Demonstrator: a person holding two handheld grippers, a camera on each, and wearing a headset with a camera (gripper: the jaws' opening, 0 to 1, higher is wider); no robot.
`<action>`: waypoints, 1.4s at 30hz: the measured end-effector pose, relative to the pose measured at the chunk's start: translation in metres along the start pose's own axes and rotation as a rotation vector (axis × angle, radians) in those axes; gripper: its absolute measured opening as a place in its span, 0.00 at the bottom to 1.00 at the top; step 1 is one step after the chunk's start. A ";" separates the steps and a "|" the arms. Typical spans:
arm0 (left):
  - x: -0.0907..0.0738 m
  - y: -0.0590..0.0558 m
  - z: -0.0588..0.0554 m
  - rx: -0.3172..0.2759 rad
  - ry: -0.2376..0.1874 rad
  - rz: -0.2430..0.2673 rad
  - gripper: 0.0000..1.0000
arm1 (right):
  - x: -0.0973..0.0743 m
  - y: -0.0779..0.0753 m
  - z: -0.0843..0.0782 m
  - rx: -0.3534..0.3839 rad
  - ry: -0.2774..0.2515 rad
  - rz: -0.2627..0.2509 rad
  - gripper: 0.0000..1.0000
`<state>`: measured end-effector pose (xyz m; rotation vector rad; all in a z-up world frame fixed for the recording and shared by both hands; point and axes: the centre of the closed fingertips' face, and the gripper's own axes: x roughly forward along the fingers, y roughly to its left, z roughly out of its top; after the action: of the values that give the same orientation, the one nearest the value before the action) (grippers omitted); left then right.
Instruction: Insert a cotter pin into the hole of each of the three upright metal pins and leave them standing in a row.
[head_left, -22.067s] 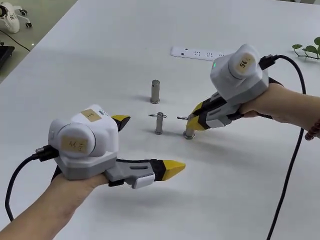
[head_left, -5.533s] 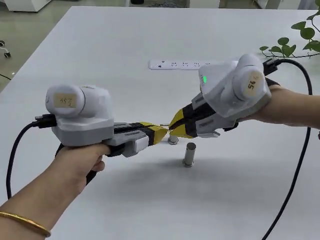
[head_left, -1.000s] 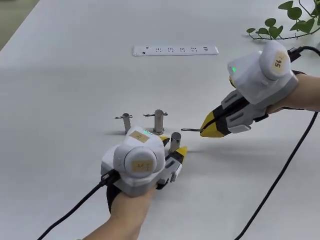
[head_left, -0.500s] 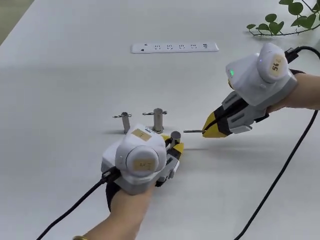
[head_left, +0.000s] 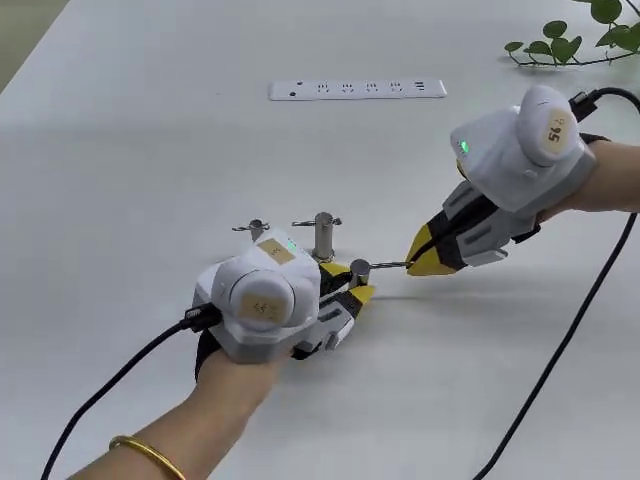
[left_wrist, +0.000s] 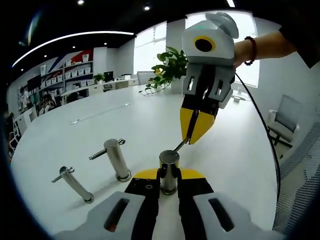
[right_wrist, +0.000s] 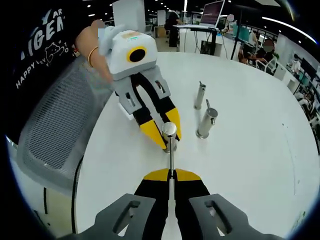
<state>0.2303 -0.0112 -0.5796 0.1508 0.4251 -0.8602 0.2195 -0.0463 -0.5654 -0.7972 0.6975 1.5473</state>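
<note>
My left gripper (head_left: 352, 283) is shut on the lower body of a short upright metal pin (head_left: 359, 270), which stands on the white table. In the left gripper view that pin (left_wrist: 169, 170) rises between my jaws. My right gripper (head_left: 418, 262) is shut on a thin cotter pin (head_left: 386, 265) and holds it level, pointing left. The cotter pin's tip (left_wrist: 181, 145) meets the metal pin just under its head (right_wrist: 169, 131); I cannot tell whether it is inside the hole. Two more upright pins (head_left: 323, 232) (head_left: 257, 230) stand behind, each with a cotter pin through it.
A white power strip (head_left: 357, 89) lies at the far side of the table. Green plant leaves (head_left: 560, 45) reach in at the far right. Black cables trail from both grippers across the table (head_left: 120, 150). A mesh office chair (right_wrist: 55, 135) stands beside the table.
My right gripper has carried the cotter pin left until its tip reaches the held metal pin. The left gripper stays shut on that pin. The head camera has shifted slightly.
</note>
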 end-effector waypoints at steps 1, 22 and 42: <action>0.000 0.000 0.000 -0.001 -0.001 -0.004 0.10 | 0.000 0.000 0.000 -0.001 0.000 0.004 0.00; 0.002 -0.001 0.001 -0.007 -0.012 -0.056 0.10 | 0.001 0.000 0.001 -0.025 -0.009 0.006 0.00; 0.003 -0.002 0.000 -0.049 -0.044 -0.052 0.10 | 0.007 0.002 0.008 -0.041 -0.008 0.014 0.00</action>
<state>0.2305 -0.0141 -0.5809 0.0762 0.4099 -0.9015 0.2164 -0.0358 -0.5661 -0.8180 0.6689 1.5811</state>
